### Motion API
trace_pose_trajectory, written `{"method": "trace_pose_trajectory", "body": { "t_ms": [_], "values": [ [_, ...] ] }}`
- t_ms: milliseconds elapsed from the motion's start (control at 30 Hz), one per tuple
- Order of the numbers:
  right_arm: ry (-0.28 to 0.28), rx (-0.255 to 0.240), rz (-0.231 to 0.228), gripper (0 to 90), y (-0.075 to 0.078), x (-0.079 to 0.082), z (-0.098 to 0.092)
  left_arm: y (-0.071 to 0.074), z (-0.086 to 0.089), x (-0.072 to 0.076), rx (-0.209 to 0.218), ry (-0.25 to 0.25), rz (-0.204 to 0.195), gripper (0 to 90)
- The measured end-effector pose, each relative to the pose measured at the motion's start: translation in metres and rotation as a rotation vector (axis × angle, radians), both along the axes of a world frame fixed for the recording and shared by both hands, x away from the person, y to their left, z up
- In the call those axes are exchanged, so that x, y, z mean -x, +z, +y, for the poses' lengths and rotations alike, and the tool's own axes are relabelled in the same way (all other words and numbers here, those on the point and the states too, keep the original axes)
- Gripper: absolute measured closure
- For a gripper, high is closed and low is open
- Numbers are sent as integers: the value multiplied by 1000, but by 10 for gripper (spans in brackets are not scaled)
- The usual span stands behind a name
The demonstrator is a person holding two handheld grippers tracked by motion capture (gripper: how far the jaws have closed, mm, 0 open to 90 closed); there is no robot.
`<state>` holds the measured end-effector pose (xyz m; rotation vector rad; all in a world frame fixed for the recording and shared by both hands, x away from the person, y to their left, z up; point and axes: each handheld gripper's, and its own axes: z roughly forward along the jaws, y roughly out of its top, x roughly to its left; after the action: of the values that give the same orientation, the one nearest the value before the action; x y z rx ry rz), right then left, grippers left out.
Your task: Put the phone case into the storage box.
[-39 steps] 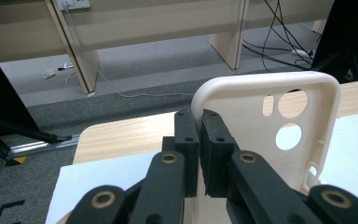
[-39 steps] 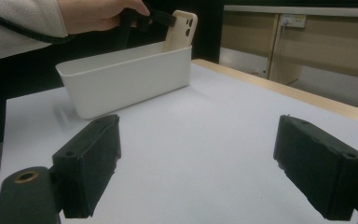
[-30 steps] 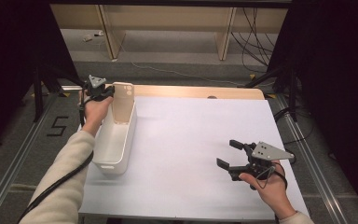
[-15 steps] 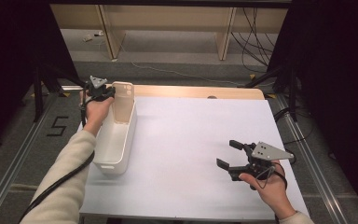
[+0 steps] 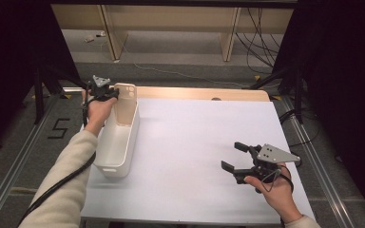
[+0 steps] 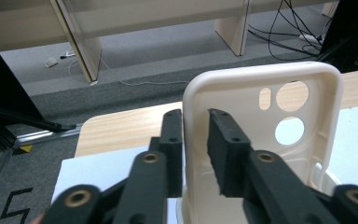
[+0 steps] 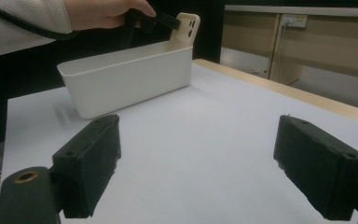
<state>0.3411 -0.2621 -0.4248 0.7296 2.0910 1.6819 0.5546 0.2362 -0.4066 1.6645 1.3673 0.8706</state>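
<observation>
Two black jaws of the left gripper [image 6: 196, 154] have just been opening, now loosely straddling the cream plastic phone case [image 5: 125, 105] propped at the far end of the white oblong plastic bin [image 5: 116, 142], so withdraw straight upward; the right gripper [image 5: 237, 161], well right of the bin, gapes wide and empty

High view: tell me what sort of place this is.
Probably a lab or workshop recording station: a white-topped table on a metal frame, loose cables on the grey floor, bare wooden shelving legs behind, dark screens at both sides.
</observation>
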Motion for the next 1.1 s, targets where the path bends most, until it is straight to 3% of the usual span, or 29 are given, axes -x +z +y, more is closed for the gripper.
{"method": "trace_pose_trajectory", "body": {
  "t_ms": [100, 167, 200, 333, 367, 400, 500, 600, 767, 900, 933, 1033, 1100],
  "values": [
    [-12, -3, 34, 160, 0, 1, 0, 2, 0, 0, 7, 2, -3, 681],
    [-11, -1, 9, 160, 0, 0, -1, 3, -1, 1, 13, -1, -3, 647],
    [-13, 1, 34, 160, 0, 2, -1, 4, -2, 2, 12, -4, -2, 631],
    [-18, 1, 32, 160, 1, 2, 0, 7, -2, 5, 14, -14, -2, 553],
    [-13, -3, 34, 160, 1, 2, 0, 8, -2, 5, 12, -21, 2, 529],
    [-3, 3, 0, 160, 0, 0, 0, 8, -2, 6, 15, -24, 4, 500],
    [-2, 1, 4, 160, 0, 0, 0, 7, -2, 10, 2, -18, 21, 385],
    [-4, 0, 38, 160, 0, 2, 1, 7, -1, 13, -8, -20, 33, 300],
    [-5, 0, 38, 160, 0, 2, 1, 10, 2, 21, 1, -25, 19, 181],
    [-5, 0, 43, 160, 1, 2, 0, 10, 4, 30, 33, -56, 5, 156],
    [-5, 1, 10, 160, 1, 0, 0, 9, 4, 32, 34, -67, 4, 155],
    [-8, 15, 51, 159, 2, 2, 0, 8, 3, 38, 48, -96, -4, 154],
    [-19, 15, 2, 159, 1, 0, -1, 8, 3, 42, 48, -104, -18, 151]
  ]
}}
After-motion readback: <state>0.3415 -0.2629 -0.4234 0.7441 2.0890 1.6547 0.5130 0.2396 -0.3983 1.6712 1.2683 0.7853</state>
